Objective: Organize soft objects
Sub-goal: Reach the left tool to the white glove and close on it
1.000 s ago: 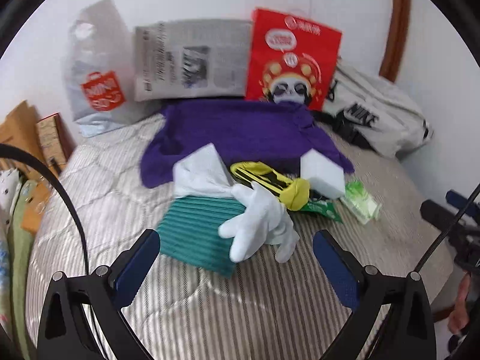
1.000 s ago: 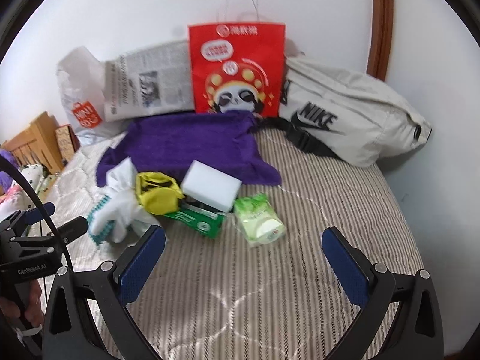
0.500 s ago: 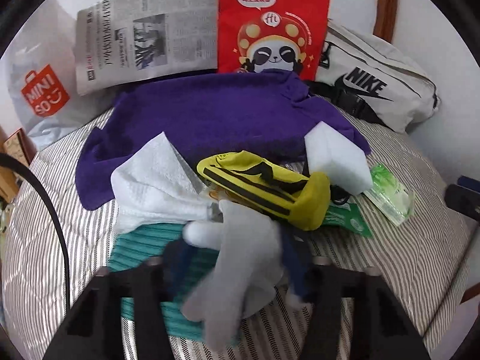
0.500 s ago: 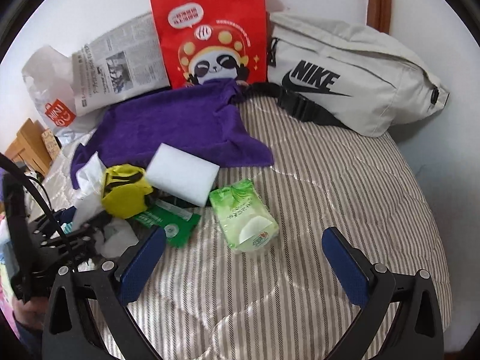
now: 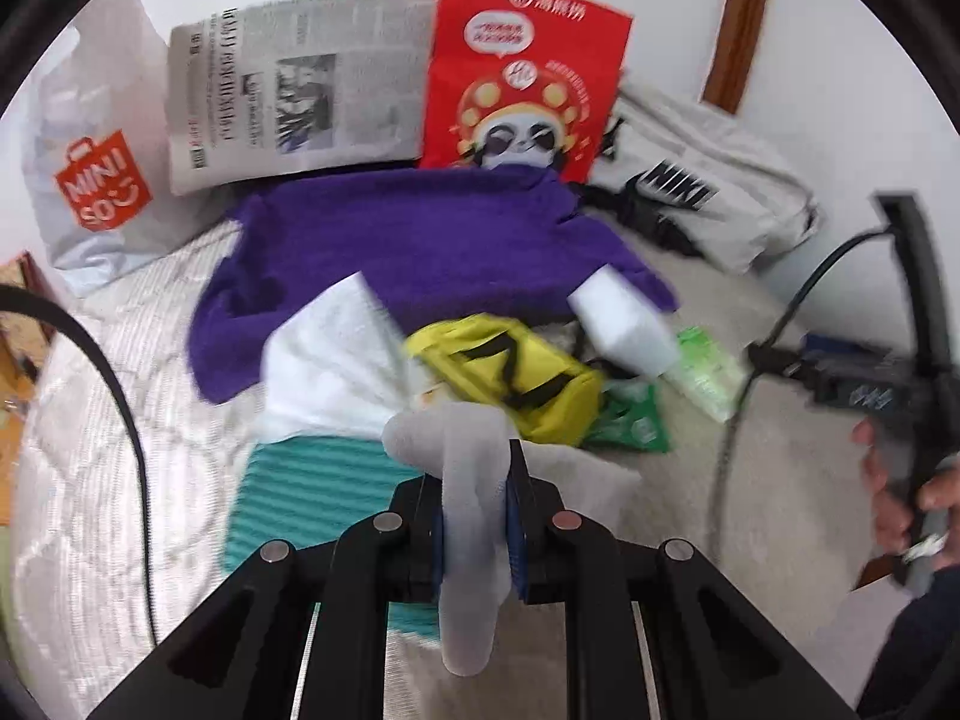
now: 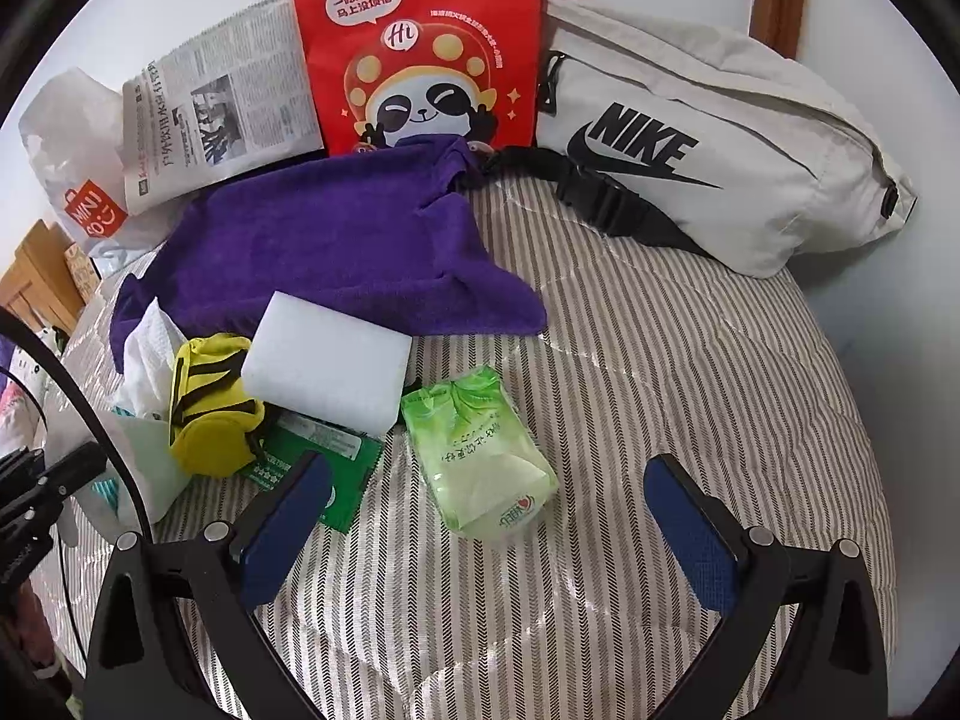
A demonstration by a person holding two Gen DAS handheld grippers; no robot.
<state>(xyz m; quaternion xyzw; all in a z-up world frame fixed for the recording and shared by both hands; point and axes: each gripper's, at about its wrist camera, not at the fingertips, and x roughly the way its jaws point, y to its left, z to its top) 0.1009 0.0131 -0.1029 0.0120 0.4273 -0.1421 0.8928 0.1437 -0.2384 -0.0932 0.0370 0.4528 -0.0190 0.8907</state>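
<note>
My left gripper (image 5: 474,480) has its jaws closing, and the blue pads press on a white glove (image 5: 468,540) that hangs down between them. Under the glove lies a teal ribbed cloth (image 5: 300,492), with a white paper towel (image 5: 330,354) behind it. A yellow pouch (image 5: 510,372), a white sponge block (image 6: 330,366) and a flat green sachet (image 6: 336,462) are piled in front of a purple towel (image 6: 336,246). My right gripper (image 6: 489,474) is open just over a green tissue pack (image 6: 480,456) and touches nothing.
Everything lies on a striped quilted bed (image 6: 660,390). Against the back wall lean a red panda paper bag (image 6: 420,42), a newspaper (image 6: 222,108), a Miniso plastic bag (image 5: 96,180) and a grey Nike waist bag (image 6: 720,138). A person's hand (image 5: 900,498) is at right.
My left gripper came forward and down over the white glove and its jaws went from wide open to pressed on it. My right gripper moved closer to the tissue pack, still open.
</note>
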